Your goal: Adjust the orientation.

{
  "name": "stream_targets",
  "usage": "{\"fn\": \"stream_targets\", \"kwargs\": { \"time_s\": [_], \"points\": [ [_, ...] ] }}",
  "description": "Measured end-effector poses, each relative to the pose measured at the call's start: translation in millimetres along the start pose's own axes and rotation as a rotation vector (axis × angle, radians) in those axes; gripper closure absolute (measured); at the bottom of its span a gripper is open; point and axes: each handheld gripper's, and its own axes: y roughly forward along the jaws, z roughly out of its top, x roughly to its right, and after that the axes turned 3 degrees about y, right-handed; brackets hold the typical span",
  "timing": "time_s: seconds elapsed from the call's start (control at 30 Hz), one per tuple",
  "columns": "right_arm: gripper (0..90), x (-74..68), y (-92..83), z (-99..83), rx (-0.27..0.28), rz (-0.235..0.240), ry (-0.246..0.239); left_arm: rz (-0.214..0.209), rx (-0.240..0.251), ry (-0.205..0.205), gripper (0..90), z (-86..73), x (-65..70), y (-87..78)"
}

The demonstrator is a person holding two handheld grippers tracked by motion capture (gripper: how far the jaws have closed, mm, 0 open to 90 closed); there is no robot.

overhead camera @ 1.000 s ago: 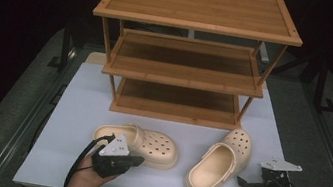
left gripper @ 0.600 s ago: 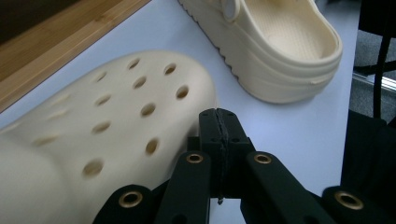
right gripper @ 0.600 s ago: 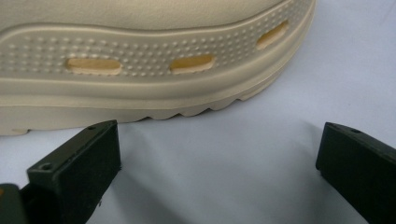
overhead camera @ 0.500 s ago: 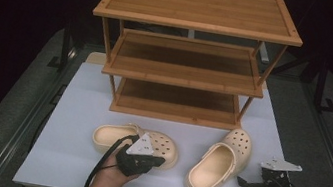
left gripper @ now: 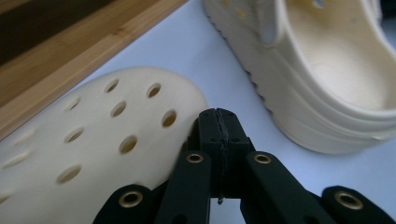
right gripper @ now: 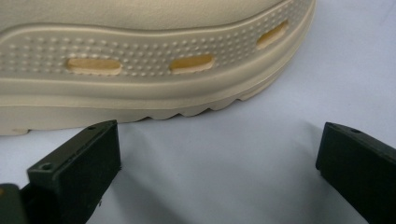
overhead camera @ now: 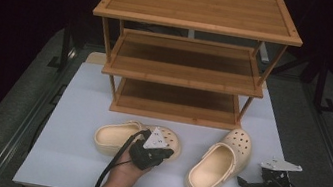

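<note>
From the high view, my left hand-held gripper (overhead camera: 160,153) sits over the toe end of the left clog (overhead camera: 119,136), which lies on its side on the white desk (overhead camera: 68,159) just ahead of my hand. My right hand-held gripper (overhead camera: 246,186) rests just beside the right clog (overhead camera: 219,162), pointing at its outer side. Beyond both stands the wooden shoe rack (overhead camera: 181,81).

In the left gripper view, my jaws are clenched together with nothing between them, the tips just beside the left clog's perforated toe (left gripper: 93,140); the right clog (left gripper: 327,70) lies ahead.

In the right gripper view, my jaws are spread wide, released, and the right clog's sole edge (right gripper: 140,84) lies just ahead of them.
</note>
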Motion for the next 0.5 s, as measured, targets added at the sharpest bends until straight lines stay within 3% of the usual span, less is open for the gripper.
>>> {"fn": "stream_targets", "kwargs": {
  "time_s": [0.3, 0.43, 0.5],
  "points": [
    [0.0, 0.1, 0.0, 0.0, 0.000, 0.001, 0.000, 0.035, 0.006, -0.022, 90.0, 3.3, -6.3, 7.7],
    [0.0, 0.1, 0.0, 0.0, 0.000, 0.001, 0.000, 0.018, 0.014, -0.032, 90.0, 3.9, -6.0, 4.5],
    [0.0, 0.1, -0.1, 0.0, 0.000, 0.001, 0.000, -0.013, 0.018, -0.033, 90.0, 5.7, -6.0, 1.7]
  ]
}}
